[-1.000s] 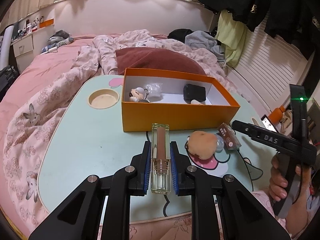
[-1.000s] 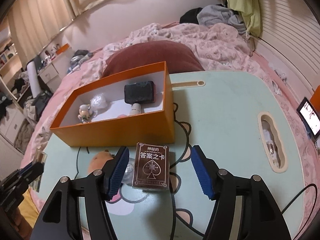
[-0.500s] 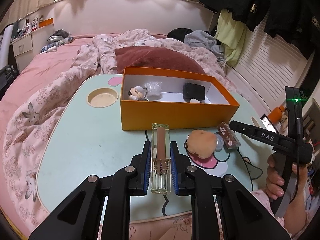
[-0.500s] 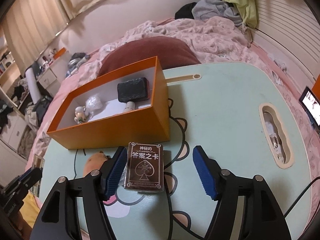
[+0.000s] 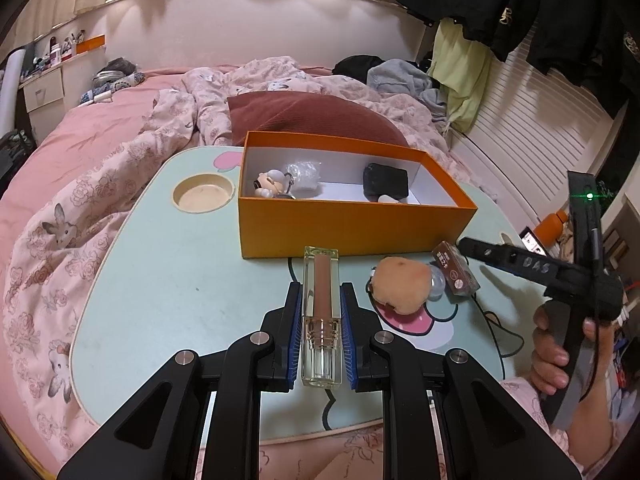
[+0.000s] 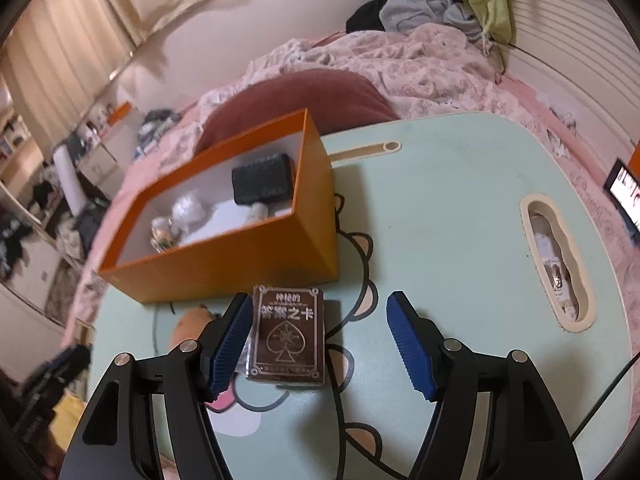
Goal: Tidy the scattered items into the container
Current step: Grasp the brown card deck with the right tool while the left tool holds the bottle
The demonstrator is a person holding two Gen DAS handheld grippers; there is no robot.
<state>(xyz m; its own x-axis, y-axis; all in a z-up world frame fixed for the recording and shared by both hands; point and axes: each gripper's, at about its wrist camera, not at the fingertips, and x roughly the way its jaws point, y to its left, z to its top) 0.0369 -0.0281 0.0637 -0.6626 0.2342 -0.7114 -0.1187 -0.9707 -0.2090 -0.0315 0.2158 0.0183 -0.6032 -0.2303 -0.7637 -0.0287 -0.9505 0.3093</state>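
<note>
Cup recess [image 5: 203,197]: at the far left of your mint lap table [image 5: 160,280], a round beige well, well apart from everything else.

Left gripper [image 5: 321,334]: your blue pads are closed firmly on a clear lip-gloss tube [image 5: 321,312]. The tube lies lengthwise between them, its cap end pointing at the box and its clear base toward you. It is held just short of the box's near wall.

Orange box [image 5: 352,224]: it sits in the middle of the table with its lid off. Inside, from left to right, are a small white figurine [image 5: 270,184], a crinkled clear packet [image 5: 304,172] and a black pouch [image 5: 386,181].

Plush toy [image 5: 402,280]: a round peach toy lying on the table just right of the tube, in front of the box.

Card deck [image 6: 289,334]: a brown pack with a spade design, flat on the table near the box's right corner.

Right gripper [image 6: 320,344]: your jaws stand wide around the deck. The left pad [image 6: 230,346] is right beside the pack's left edge; I cannot tell whether it touches. The right pad is clearly apart from it. Nothing is gripped.

Handle slot [image 6: 556,264]: a long beige cut-out toward the table's right edge.
</note>
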